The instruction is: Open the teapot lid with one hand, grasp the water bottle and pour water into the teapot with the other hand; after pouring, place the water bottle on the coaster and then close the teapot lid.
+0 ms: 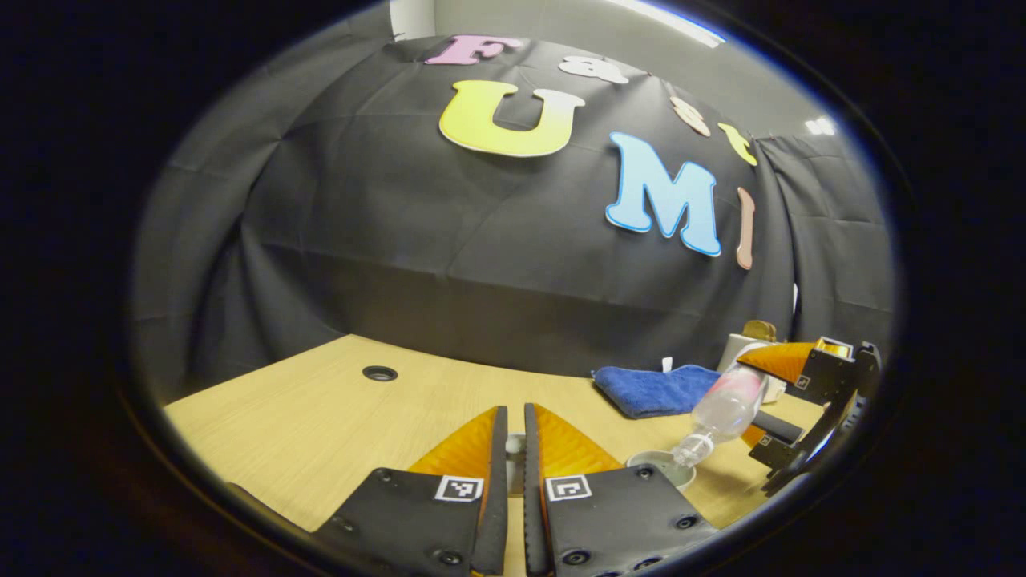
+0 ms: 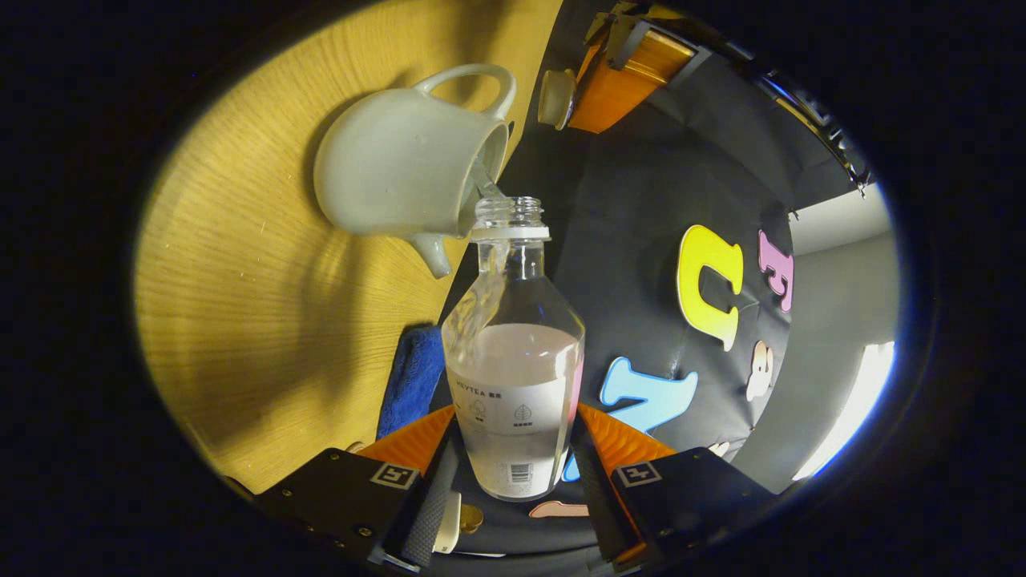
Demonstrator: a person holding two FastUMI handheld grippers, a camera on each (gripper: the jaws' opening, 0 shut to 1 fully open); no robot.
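Pale wooden bench [image 2: 240, 320]: right tongs [image 2: 513, 473] grasp the clear plastic water bottle [image 2: 513, 377], pouring into the white ceramic teapot [image 2: 393, 180]; left tongs [image 1: 515, 449] pinch its small lid [image 1: 515, 451]. Overtilting could spill past the opening.

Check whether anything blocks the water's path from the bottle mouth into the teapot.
Nothing visible does. In the right gripper view the water bottle, clamped by the right gripper, has its open mouth right at the teapot opening. The lid is held off to the side by the left gripper.

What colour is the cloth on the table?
Blue; the cloth shows best in the left gripper view.
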